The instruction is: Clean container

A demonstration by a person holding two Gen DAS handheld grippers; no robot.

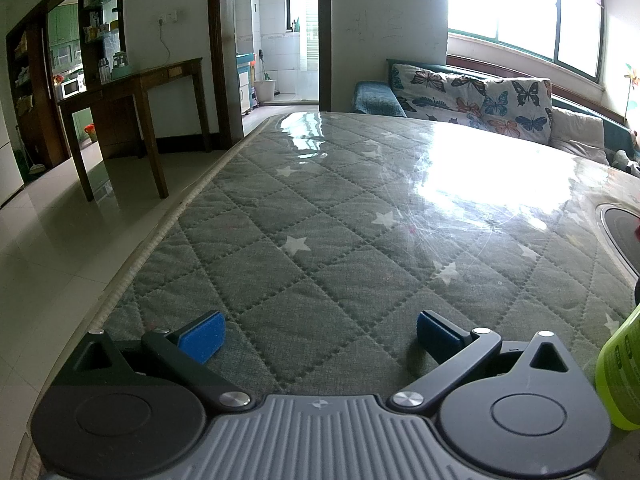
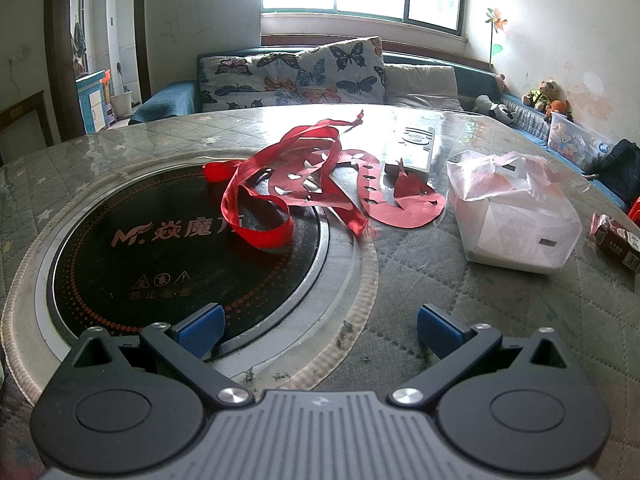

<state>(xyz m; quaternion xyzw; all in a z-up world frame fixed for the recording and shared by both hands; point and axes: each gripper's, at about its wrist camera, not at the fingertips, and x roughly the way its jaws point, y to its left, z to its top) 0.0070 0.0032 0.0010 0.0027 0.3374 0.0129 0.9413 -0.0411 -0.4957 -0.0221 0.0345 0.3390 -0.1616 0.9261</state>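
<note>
Closest to the left wrist camera, the left gripper (image 1: 318, 334) hovers low over a table (image 1: 320, 220) covered in grey-green quilted cloth with white stars under a clear sheet, its blue-padded fingers (image 1: 202, 336) spread wide with nothing between them. Left of the table lies pale tiled floor, with a dark wooden side table (image 1: 132, 92) near the wall and a doorway beyond it. Farther back, a sofa with butterfly-print cushions (image 1: 476, 98) sits under a bright window. At the right edge of this view, a lime-green bottle (image 1: 622, 372) stands just beside the gripper body; it may be the container to clean, but I cannot tell for sure.

From the right wrist camera, the right gripper (image 2: 318, 334) is also spread wide and holds nothing. Its left finger sits over the near edge of a round black induction cooktop (image 2: 152, 248) set into the table, printed with a logo and warning symbols. Red ribbon (image 2: 256, 216) loops across the far side of the cooktop, with red cut paper (image 2: 400, 208) lying beside it on the cloth. A white remote control (image 2: 416, 148) rests behind the paper. Further right sits a white box wrapped in a pinkish plastic bag (image 2: 516, 216), then a small red carton (image 2: 616, 240) at the frame edge
</note>
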